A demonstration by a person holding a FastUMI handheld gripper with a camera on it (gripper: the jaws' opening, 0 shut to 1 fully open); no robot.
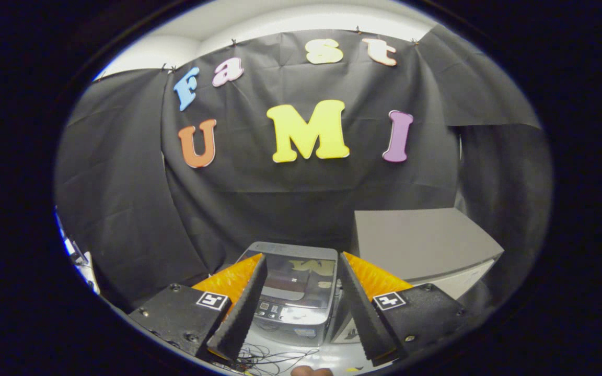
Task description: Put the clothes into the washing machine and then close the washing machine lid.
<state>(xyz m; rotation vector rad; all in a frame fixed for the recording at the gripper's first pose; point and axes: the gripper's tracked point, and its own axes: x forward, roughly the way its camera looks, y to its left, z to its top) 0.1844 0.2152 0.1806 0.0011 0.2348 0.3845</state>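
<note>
Since nothing is held, the gripper point(297, 292) is kept with its fingers spread apart, lined up on the washing machine point(290, 292) seen between them, lid down, beside a grey box point(421, 243). No clothes can be made out.

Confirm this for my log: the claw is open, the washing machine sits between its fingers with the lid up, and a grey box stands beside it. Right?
Not quite: the gripper view shows the washing machine with its lid down. The claw is open, and the grey box stands beside the machine.
</note>
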